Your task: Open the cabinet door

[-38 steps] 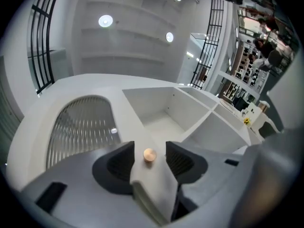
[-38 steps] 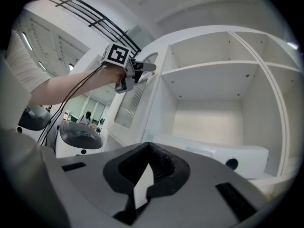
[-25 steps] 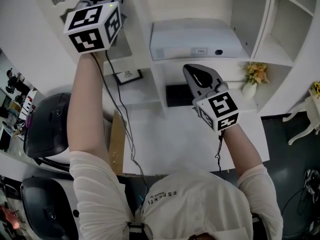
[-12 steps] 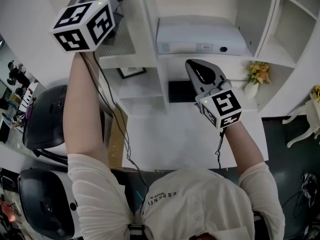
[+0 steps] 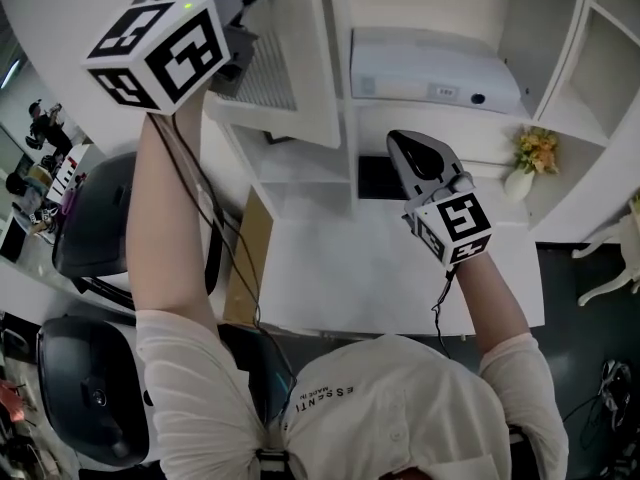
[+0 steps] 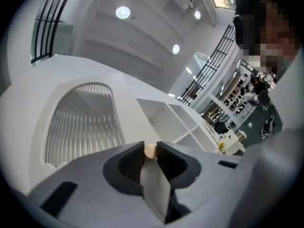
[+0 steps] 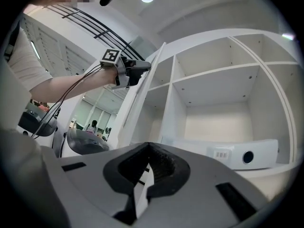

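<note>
The left gripper (image 6: 151, 146) has its jaws pinched on the small round tan knob (image 6: 150, 152) of the white cabinet door with the arched, ribbed glass panel (image 5: 285, 78); the knob sits right at the jaw tips, and only its end shows, so how deep the hold goes is hard to tell. Over the last second the door has swung clear of the white open shelf unit (image 5: 560, 88); a second ago it lay nearly flat against the frame, and now its free edge stands well out, carried on the raised left arm. In the right gripper view the door shows edge-on, angled away from the opening, with the compartments behind it laid bare. The right gripper (image 7: 148, 150) has its jaws pressed together on nothing; it hangs above the white desk (image 5: 330, 268), pointing toward the flat white box with a lens (image 5: 430, 63) on the shelf, and takes no part. The task looks well under way; the door is open partway, and widening the swing on the same hold seems all that is left.
</note>
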{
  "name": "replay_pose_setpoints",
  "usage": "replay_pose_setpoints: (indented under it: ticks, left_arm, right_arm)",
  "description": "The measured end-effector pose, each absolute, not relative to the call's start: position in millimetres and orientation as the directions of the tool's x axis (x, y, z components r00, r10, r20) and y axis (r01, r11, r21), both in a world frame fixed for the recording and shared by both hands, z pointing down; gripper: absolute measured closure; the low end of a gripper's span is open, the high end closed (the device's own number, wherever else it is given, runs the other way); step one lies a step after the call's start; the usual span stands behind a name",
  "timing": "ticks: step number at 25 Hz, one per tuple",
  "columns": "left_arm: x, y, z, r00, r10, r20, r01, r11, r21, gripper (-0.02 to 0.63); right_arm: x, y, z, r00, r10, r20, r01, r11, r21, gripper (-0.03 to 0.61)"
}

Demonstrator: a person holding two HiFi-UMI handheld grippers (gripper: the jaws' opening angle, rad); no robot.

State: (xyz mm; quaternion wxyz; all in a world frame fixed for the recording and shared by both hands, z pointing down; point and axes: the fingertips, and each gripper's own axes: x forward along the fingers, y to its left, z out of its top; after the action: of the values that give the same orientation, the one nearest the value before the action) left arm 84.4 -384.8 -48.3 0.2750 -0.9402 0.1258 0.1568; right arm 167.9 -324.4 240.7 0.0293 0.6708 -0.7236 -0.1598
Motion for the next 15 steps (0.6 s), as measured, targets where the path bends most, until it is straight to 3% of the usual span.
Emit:
replay_pose_setpoints:
  ticks: [8,15]
  left_arm:
    - [61,-371,-47,0.936,-0.070,-0.345,-0.226,-0.872,-0.435,0.528]
    - [-5,-356,-46,0.934,-0.024,-0.357,-0.183,-0.889,-0.420,0.529]
  right_arm:
    - [145,-330,240,-0.103,-0.977,-0.184,-0.964,0.053,0.259,0.565]
    - [90,-334,234,-0.143,-0.969,-0.200,-0.957,0.084,0.278,0.565]
